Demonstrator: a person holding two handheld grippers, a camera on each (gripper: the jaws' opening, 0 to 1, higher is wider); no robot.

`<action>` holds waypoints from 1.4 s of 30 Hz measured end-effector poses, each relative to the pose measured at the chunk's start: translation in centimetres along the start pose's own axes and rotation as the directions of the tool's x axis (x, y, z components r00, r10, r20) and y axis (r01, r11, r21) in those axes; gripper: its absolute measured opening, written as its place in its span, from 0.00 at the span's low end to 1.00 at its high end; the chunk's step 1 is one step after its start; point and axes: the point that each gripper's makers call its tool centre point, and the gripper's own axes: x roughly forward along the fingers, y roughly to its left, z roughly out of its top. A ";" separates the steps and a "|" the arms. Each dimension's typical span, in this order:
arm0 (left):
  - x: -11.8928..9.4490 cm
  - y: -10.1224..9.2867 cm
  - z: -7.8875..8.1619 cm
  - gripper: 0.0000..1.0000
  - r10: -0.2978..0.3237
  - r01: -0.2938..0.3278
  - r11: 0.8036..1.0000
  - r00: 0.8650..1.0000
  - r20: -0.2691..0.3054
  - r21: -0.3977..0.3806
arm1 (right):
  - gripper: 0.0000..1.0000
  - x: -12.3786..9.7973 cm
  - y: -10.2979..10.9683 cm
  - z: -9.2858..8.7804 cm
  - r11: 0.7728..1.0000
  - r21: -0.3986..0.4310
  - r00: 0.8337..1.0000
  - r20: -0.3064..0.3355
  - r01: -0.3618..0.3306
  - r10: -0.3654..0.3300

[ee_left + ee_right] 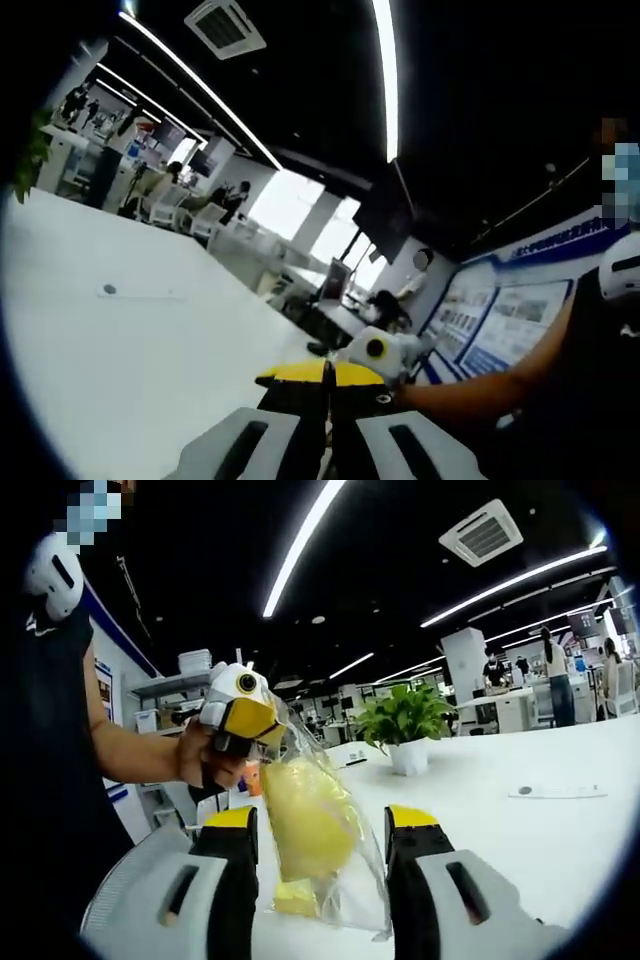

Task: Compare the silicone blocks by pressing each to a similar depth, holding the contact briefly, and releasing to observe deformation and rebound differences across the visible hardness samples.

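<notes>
- Right gripper view, bottom of the frame: the right hand-held gripper [320,880] stands wide, its grey jaws with black and yellow tips either side of a hanging clear plastic bag [330,865]; whether they touch it I cannot tell.
- Inside the crinkled, glossy bag sits a soft, rounded yellow silicone block [305,820], its long axis running top to bottom in the frame, with a smaller yellow piece [296,898] below it.
- Just behind, at upper left of centre, the left hand-held gripper [255,725], white with a yellow tip, pinches the bag's top, carried by a person's hand [205,760].
- Farther back, a smooth white bench [520,830] carries a potted plant [405,725] and a small flat object [555,792].
- Left gripper view, bottom centre: the left hand-held gripper's yellow tips [325,373] meet closed; the bag is not clear here.
- Beyond, the right hand-held gripper [385,352] and a forearm [480,385] enter from the right.
- Ceiling light strips [385,75] cross the top.
</notes>
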 end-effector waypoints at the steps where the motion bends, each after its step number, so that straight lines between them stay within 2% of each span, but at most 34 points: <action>1: 0.0 0.0 0.1 0.00 -0.001 0.001 1.000 1.000 0.003 0.000 | 0.43 0.0 0.0 0.0 1.000 -0.002 1.000 -0.001 -0.001 0.001; 23: -0.1 -0.2 0.5 0.00 -0.010 0.010 1.000 1.000 0.016 -0.010 | 0.31 0.4 0.2 -0.2 0.999 0.033 1.000 0.002 -0.010 0.010; 42: -0.5 0.7 0.2 0.00 0.017 -0.017 1.000 1.000 0.021 -0.006 | 0.22 0.5 0.5 -1.0 0.999 0.048 0.998 -0.052 -0.025 0.028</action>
